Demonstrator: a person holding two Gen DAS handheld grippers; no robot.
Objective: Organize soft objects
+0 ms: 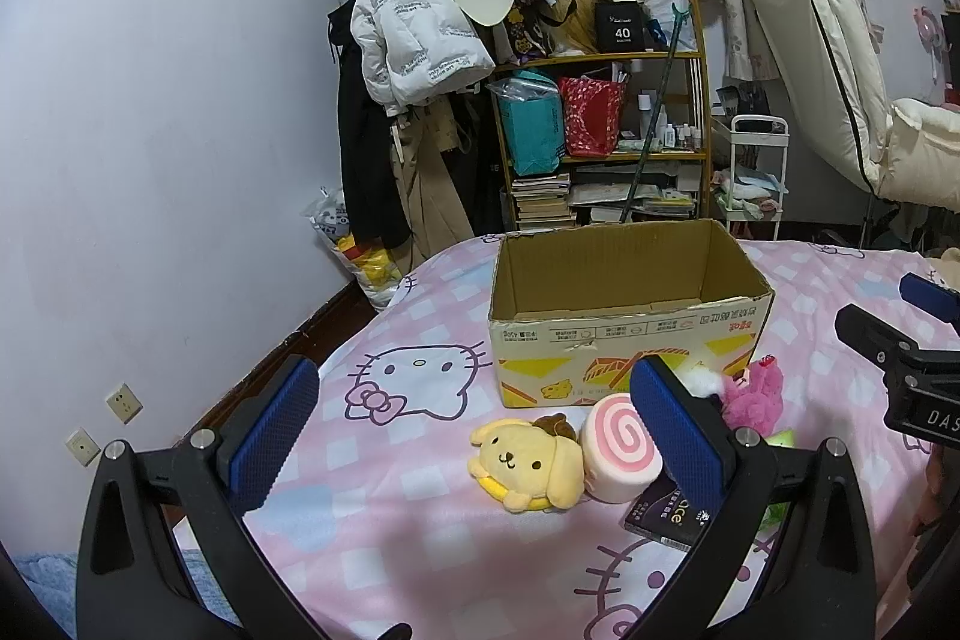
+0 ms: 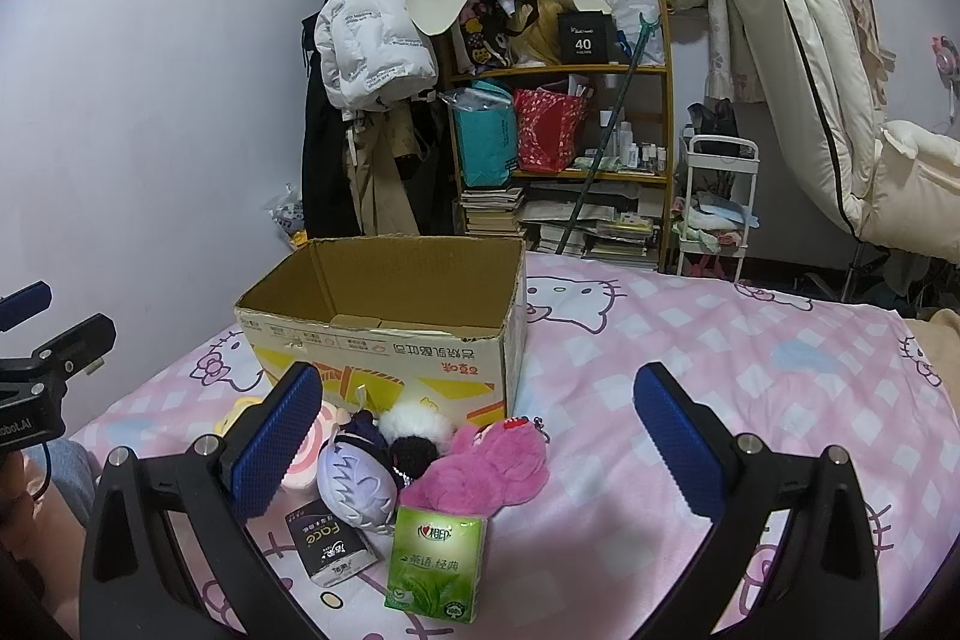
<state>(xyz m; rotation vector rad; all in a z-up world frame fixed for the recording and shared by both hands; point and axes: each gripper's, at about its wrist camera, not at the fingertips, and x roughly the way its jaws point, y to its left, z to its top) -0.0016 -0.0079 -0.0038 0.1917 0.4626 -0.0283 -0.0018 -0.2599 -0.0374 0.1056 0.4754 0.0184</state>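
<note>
An open cardboard box (image 1: 624, 340) stands on the pink bed, also in the right wrist view (image 2: 384, 346). In front of it lie a yellow dog plush (image 1: 528, 463), a pink swirl roll plush (image 1: 621, 451) (image 2: 303, 463), a pink fluffy plush (image 1: 753, 397) (image 2: 486, 466), a lavender doll (image 2: 357, 481) and a white and black pompom toy (image 2: 414, 430). My left gripper (image 1: 474, 436) is open above the yellow plush. My right gripper (image 2: 477, 436) is open above the pink plush; it also shows in the left wrist view (image 1: 918, 340).
A green tissue pack (image 2: 438, 562) and a black tissue pack (image 2: 330, 544) (image 1: 666, 514) lie near the toys. Behind the bed stand a cluttered shelf (image 1: 606, 124), hanging coats (image 1: 402, 40) and a white cart (image 2: 717, 202). The wall (image 1: 150, 130) is at left.
</note>
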